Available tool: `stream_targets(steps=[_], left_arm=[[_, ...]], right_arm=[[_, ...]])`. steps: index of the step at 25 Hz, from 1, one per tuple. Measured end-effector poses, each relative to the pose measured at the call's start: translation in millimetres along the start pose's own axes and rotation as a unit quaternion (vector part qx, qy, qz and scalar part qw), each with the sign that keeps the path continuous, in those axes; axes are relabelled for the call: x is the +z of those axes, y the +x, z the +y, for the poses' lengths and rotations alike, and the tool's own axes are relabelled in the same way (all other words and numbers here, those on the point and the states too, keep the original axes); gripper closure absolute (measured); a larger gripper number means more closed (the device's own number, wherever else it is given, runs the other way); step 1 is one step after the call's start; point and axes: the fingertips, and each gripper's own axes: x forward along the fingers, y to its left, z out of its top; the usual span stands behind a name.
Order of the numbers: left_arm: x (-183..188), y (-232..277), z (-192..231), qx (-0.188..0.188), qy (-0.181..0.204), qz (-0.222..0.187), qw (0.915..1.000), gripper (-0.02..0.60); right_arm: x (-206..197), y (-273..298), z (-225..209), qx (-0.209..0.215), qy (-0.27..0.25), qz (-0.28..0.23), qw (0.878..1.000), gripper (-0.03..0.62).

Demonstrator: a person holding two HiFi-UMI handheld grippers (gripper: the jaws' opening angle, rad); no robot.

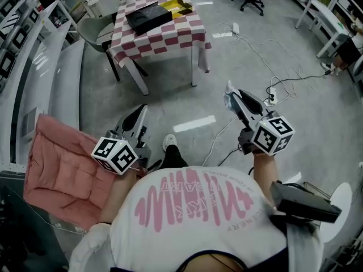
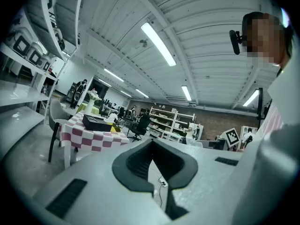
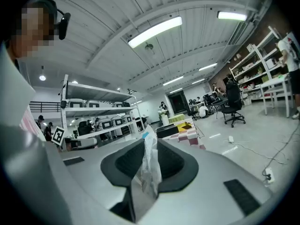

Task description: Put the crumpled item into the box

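My right gripper [image 1: 235, 100] is shut on the crumpled item [image 1: 228, 96], a clear and white plastic wrapper with a bit of blue at its top. In the right gripper view the wrapper [image 3: 148, 170] stands upright between the dark pads of that gripper [image 3: 149, 142]. A black box [image 1: 148, 16] and an open yellow box [image 1: 176, 6] lie on the red-and-white checkered table [image 1: 187, 33] some way ahead. My left gripper [image 1: 138, 117] hangs lower at my left side, shut with nothing in it [image 2: 151, 148]. Its view shows the black box [image 2: 96, 123] far off.
A pink cushion [image 1: 62, 169] lies on the floor at my left, beside white shelving. A grey chair [image 1: 93, 33] stands left of the table. Cables and a power strip [image 1: 272, 98] run over the floor on the right. White benches [image 1: 323, 21] stand far right.
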Motion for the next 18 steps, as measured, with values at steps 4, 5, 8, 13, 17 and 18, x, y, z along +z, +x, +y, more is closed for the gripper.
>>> stream_targets(steps=[4,5,8,13,17,18], left_arm=[[7.1,11.7,22.3,0.015,-0.005,-0.008,0.9998,0.575],[8.9,18.0,28.4,0.013,-0.008,-0.009,0.9998,0.575],[11.1,41.0,45.5,-0.001,-0.010,-0.003,0.9999,0.575],[25.7,92.7,86.3,-0.021,-0.014,0.003,0.9997,0.574],[54.4,138.3,125.1,-0.029,-0.022,0.000,0.9993,0.575],[62.5,149.1,134.7,-0.030,-0.020,0.000,0.9993,0.575]], right_arm=[[-6.0,19.8,-7.7,0.019,0.038,0.006,0.999,0.510],[-7.4,27.1,-10.6,0.020,0.038,0.010,0.999,0.510],[-8.5,52.9,-21.2,0.015,0.030,0.022,0.999,0.510],[5.2,112.2,-44.3,0.007,0.043,0.021,0.999,0.510],[32.0,170.1,-59.8,0.008,0.048,0.018,0.999,0.510],[40.1,185.1,-63.3,0.008,0.047,0.016,0.999,0.510]])
